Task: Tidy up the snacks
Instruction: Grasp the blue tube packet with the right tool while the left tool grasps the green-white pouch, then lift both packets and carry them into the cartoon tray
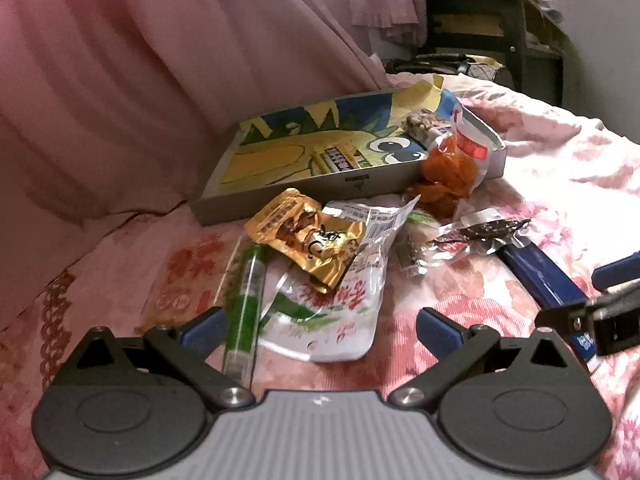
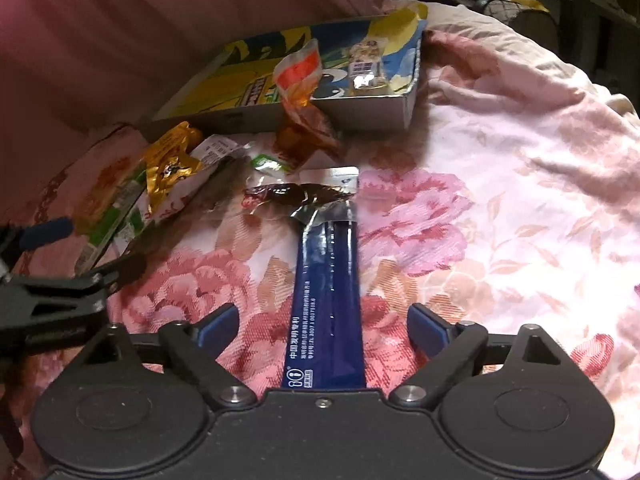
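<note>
right hand-held gripper (image 2: 322, 330) released, jaws wide either side of blue stick pack (image 2: 326, 300) on bed, not pinching. left hand-held gripper (image 1: 320, 326) released over snack pile beside tray (image 1: 352, 186), prob the target bin.

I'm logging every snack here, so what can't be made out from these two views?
- Blue stick pack: its near end runs under the right gripper body in the right view.
- Clear pouch: gold packet covers its top in the left view; print too blurred to read.
- Tray: orange bag hides part of its inside in the right view.
- Green tube: label too small.
</note>
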{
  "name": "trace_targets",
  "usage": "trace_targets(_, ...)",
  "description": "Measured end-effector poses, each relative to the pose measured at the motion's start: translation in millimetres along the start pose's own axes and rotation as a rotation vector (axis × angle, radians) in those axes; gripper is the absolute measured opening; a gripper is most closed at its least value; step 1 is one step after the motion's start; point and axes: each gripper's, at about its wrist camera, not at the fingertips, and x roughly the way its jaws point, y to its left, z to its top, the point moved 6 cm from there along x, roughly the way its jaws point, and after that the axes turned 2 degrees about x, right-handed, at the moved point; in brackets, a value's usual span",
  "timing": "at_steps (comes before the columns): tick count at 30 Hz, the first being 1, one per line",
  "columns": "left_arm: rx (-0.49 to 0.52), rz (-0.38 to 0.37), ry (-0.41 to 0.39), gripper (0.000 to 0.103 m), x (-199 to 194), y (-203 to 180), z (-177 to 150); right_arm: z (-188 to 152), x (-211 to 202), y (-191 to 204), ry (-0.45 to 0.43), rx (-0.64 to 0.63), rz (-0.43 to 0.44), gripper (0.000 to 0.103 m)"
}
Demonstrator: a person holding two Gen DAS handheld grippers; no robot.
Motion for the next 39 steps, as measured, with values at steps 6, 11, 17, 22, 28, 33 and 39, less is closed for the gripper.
trace_targets(6, -0.012, -0.058, 0.019, 0.092, 15.5, -6.5, 9.8, -0.1, 6.4, 4.6, -0.012, -0.041, -0.006, 0.082)
trace_targets(11, 0.017, -0.064, 0.054, 0.06, 26.0, -13.0, 13.5, -0.3, 7.5, 5.8, -0.016, -0.042, 0.007, 0.065)
trace_targets(17, 0.0, -0.033, 0.105, 0.043, 36.4, -8.3, 13.5, -3.9, 8.5, 13.7, -0.011, -0.063, 0.034, 0.052)
trace_targets(22, -0.006, -0.038, 0.125, 0.026, 38.0, -11.6, 16.6, -3.8, 9.1, 14.2, -0.02, -0.061, 0.034, 0.048)
trace_targets(28, -0.017, -0.034, 0.132, 0.021, 30.6, -14.0, 15.1, -3.9, 6.8, 15.0, -0.018, -0.067, 0.041, 0.045)
trace_targets(33, -0.027, -0.064, 0.165, 0.019, 12.1, -17.3, 8.2, -2.4, 2.9, 15.4, -0.003, -0.058, 0.055, 0.045)
trace_targets(39, -0.006, -0.127, 0.197, 0.019, -13.9, -24.9, -3.4, -2.6, -9.4, 15.3, -0.026, -0.1, 0.027, 0.045)
